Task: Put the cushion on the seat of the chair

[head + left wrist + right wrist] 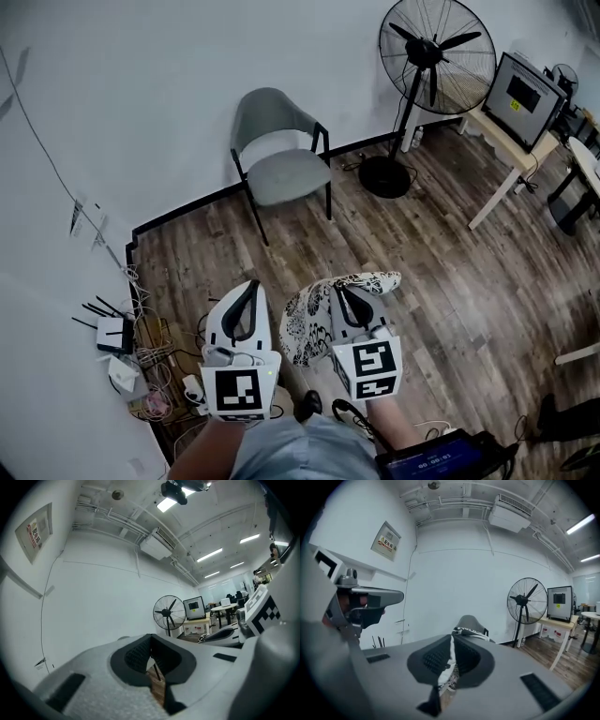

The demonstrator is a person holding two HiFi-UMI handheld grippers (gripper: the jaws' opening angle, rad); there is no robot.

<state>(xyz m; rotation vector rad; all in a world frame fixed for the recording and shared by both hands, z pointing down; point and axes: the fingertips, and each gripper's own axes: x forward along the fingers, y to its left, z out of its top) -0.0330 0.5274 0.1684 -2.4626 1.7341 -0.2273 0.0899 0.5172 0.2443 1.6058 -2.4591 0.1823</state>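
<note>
Far left, by the wall (141, 112): a white router (114, 333) and a tangle of cables (155, 380) are seen on the wooden floor (450, 272).

Left gripper (251, 286): held low and near, pointing roughly level toward the far wall. In the left gripper view its jaws are seen drawn together at the tips, with nothing caught between them; only a sliver of floor shows below.

Chair (281, 155): grey, on dark legs, stood against the far wall, well apart from both grippers. Its seat (289, 175) is bare.

Cushion (305, 328): white with a black floral print, carried in the air just right of the left gripper, near the person, not on the chair. It is gripped at its edge and hangs partly folded.

Right gripper (345, 292): clenched on the cushion. In the right gripper view the printed fabric is seen pinched between the pads, with the chair lined up beyond it.

Far right: a black pedestal fan (427, 52) is stood on the floor; beside it a pale surface (502, 141) bears a monitor (523, 92).
</note>
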